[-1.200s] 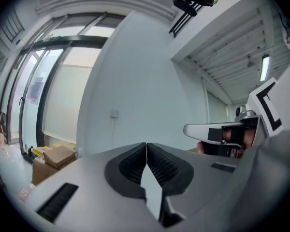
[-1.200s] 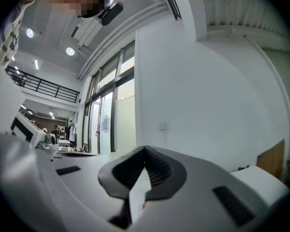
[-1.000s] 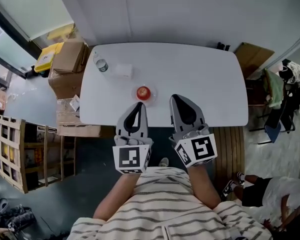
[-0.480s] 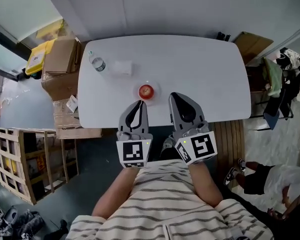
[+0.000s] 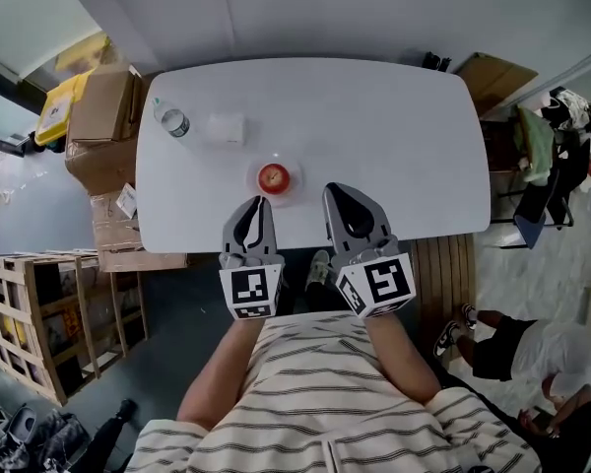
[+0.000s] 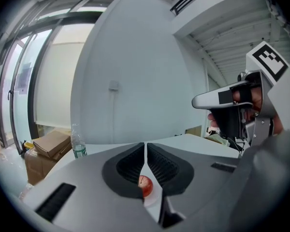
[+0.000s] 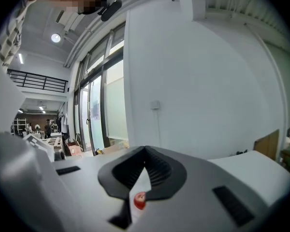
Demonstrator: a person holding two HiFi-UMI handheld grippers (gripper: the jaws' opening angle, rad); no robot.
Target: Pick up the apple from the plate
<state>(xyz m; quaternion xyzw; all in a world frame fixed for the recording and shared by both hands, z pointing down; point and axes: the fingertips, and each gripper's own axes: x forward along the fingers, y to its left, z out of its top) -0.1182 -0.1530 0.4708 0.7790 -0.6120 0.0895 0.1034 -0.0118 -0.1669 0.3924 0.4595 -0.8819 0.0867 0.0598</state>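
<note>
A red apple [image 5: 273, 177] sits on a pale round plate [image 5: 253, 179] near the front edge of the white table [image 5: 374, 136]. My left gripper [image 5: 256, 203] is shut and empty, its tips just short of the plate. My right gripper [image 5: 332, 191] is also shut and empty, to the right of the plate. In the left gripper view the apple [image 6: 146, 185] shows below the closed left gripper [image 6: 145, 146]. In the right gripper view the apple [image 7: 139, 200] lies under the closed right gripper [image 7: 145, 151], ahead and lower.
A water bottle [image 5: 172, 121] and a small white box [image 5: 225, 128] stand at the table's far left. Cardboard boxes [image 5: 103, 106] and a wooden crate [image 5: 39, 313] are on the floor to the left. Another person [image 5: 517, 348] sits at lower right.
Both grippers have sunk lower toward the table's front edge and stayed shut. The apple and plate have not moved on the table.
</note>
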